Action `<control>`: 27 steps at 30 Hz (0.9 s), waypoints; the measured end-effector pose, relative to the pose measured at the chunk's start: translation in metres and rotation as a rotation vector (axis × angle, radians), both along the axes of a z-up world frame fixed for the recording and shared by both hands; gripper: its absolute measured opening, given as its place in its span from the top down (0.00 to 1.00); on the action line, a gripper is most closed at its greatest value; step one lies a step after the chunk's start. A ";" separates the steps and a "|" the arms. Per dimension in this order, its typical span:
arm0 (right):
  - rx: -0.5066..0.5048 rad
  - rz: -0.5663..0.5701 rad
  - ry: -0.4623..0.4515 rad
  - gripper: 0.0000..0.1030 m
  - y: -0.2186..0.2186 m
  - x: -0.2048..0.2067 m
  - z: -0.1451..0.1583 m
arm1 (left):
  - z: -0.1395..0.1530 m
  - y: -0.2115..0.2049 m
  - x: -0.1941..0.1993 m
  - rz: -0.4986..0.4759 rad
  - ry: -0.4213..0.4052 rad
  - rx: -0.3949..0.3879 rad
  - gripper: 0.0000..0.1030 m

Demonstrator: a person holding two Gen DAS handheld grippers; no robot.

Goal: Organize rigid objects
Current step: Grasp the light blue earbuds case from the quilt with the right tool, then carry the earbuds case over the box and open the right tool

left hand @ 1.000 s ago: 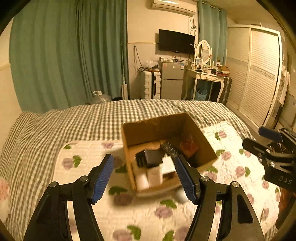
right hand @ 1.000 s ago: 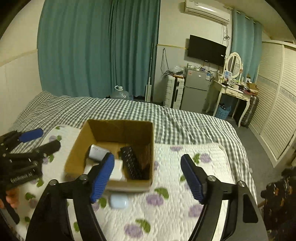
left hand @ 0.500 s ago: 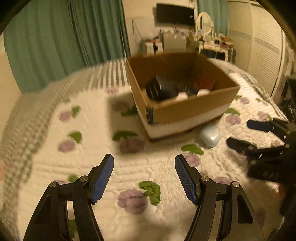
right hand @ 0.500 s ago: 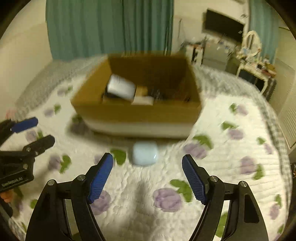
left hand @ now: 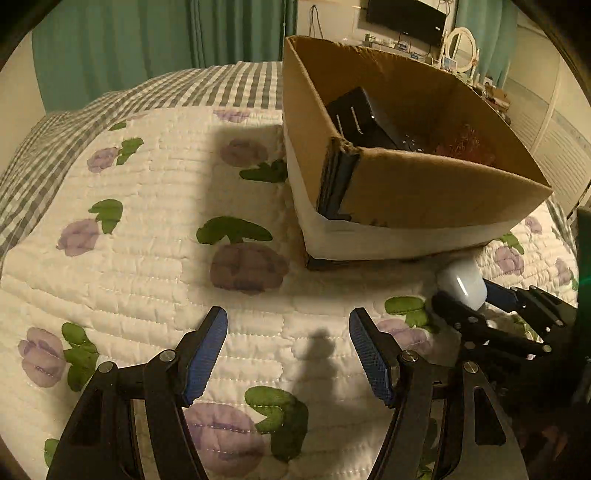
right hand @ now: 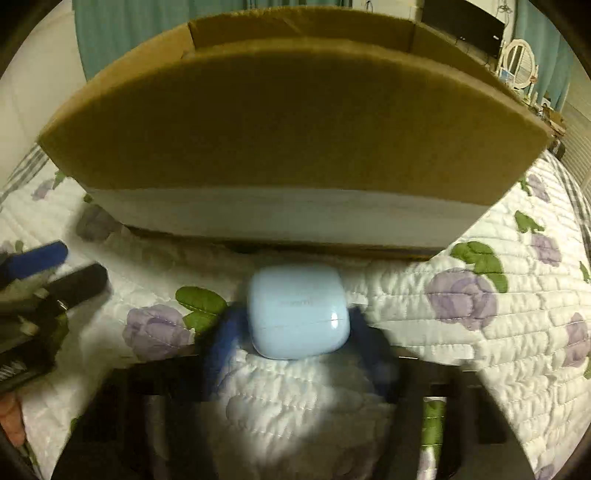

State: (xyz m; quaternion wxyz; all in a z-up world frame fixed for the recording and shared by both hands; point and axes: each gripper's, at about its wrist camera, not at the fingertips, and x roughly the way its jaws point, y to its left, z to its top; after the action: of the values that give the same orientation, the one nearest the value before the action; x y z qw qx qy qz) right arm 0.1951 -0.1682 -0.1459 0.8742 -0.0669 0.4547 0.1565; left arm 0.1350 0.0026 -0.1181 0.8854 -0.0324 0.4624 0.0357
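We see the right hand-held gripper angled down at the bed, jaws closing around the pale blue case without yet gripping. The left hand-held gripper hovers half open, empty, beside the cardboard box.

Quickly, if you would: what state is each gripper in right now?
Left gripper: open, nothing between its fingers.
Right gripper: jaws closing around the pale blue case; firm grip cannot be told.

Quilted bedspread: white, printed with purple roses and green leaves, covering the near part of the bed. Checked blanket: grey and white gingham, lying beyond the quilt toward the back. Curtains: teal, hanging full length behind the bed. Television: dark screen mounted on the far wall. Oval vanity mirror: white-framed, upright, below and right of the television.
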 end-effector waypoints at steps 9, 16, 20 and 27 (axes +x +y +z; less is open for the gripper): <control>-0.007 -0.023 -0.024 0.51 -0.016 -0.064 0.025 | 0.023 -0.012 -0.041 -0.006 -0.015 0.004 0.31; 0.018 -0.029 -0.052 0.51 -0.008 -0.115 0.057 | 0.056 -0.012 -0.066 -0.034 -0.044 -0.026 0.31; 0.035 -0.019 -0.112 0.51 0.010 -0.113 0.093 | 0.098 0.001 -0.073 -0.032 -0.127 -0.015 0.31; 0.053 0.026 -0.287 0.51 0.028 -0.092 0.182 | 0.174 0.015 -0.058 -0.025 -0.303 -0.007 0.31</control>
State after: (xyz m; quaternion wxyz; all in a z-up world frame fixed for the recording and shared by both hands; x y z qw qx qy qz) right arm 0.1029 -0.1405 0.0364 0.9296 -0.0715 0.3199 0.1685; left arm 0.0767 0.0175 0.0556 0.9453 -0.0349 0.3239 0.0179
